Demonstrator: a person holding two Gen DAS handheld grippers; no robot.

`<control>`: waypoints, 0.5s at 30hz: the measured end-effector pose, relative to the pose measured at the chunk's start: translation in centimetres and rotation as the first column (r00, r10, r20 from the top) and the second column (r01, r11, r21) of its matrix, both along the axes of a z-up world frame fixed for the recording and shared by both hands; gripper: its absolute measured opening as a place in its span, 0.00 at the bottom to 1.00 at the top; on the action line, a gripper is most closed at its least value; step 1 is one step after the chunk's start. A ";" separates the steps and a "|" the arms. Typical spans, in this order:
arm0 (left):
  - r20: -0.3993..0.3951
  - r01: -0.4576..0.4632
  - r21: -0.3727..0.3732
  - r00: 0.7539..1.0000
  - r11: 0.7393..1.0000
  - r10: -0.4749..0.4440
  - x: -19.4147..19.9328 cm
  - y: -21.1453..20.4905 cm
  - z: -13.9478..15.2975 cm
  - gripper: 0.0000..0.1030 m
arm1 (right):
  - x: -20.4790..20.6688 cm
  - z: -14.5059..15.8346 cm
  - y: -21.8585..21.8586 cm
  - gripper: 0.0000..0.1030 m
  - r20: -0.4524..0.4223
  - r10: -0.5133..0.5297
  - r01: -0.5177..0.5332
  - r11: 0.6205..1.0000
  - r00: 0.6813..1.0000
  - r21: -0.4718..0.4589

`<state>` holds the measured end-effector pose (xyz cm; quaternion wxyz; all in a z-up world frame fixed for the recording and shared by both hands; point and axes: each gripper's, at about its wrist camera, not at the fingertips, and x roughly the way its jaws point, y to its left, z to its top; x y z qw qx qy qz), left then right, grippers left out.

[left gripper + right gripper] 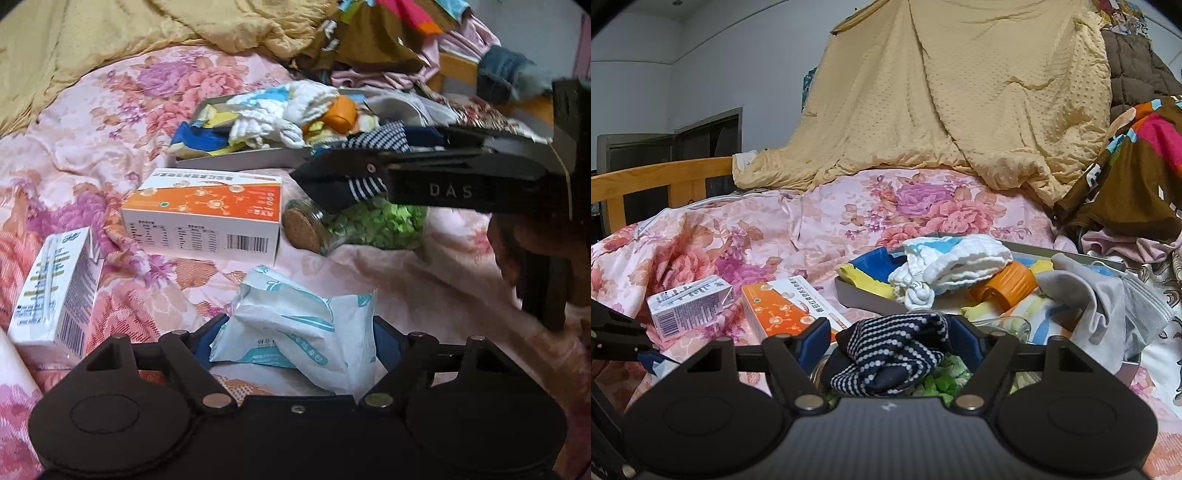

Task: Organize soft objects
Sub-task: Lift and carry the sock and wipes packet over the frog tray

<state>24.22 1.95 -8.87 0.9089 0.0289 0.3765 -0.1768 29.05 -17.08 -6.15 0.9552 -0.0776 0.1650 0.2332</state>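
Observation:
My left gripper (301,332) is shut on a white and teal tissue pack (295,332), held just above the floral bedspread. My right gripper (890,343) is shut on a navy sock with white dotted stripes (886,354); it also shows in the left wrist view (365,184), held by the right gripper (306,173) above a corked jar. A grey tray (243,157) lies behind, filled with soft cloths, a white towel (956,262), a grey cloth (1100,299) and an orange roll (1008,284).
An orange and white box (207,218), a small milk carton (55,295) and a corked glass jar of green bits (354,225) lie on the bedspread. A yellow blanket (960,92) and piled clothes (1137,166) stand behind. A wooden bed rail (661,177) is at left.

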 end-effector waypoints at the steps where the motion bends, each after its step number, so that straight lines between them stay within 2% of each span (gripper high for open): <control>1: 0.001 -0.009 -0.007 1.000 1.000 0.009 0.0 0.1 0.1 0.80 | 0.0 0.0 0.0 0.69 0.001 -0.002 0.002 1.000 1.000 -0.003; 8: 0.002 -0.032 -0.044 0.999 0.999 0.032 0.0 0.5 0.7 0.79 | -0.6 -0.4 0.9 0.57 0.025 -0.005 0.006 0.998 1.000 -0.063; 13: 0.028 -0.060 -0.054 0.998 0.997 0.062 -0.2 0.7 1.5 0.79 | -1.1 -0.6 1.3 0.39 0.031 -0.004 0.007 0.996 1.000 -0.090; 15: 0.034 -0.071 -0.063 0.997 0.995 0.073 -0.4 0.9 2.0 0.79 | -1.2 -0.5 1.2 0.34 0.028 -0.009 0.012 0.995 1.000 -0.096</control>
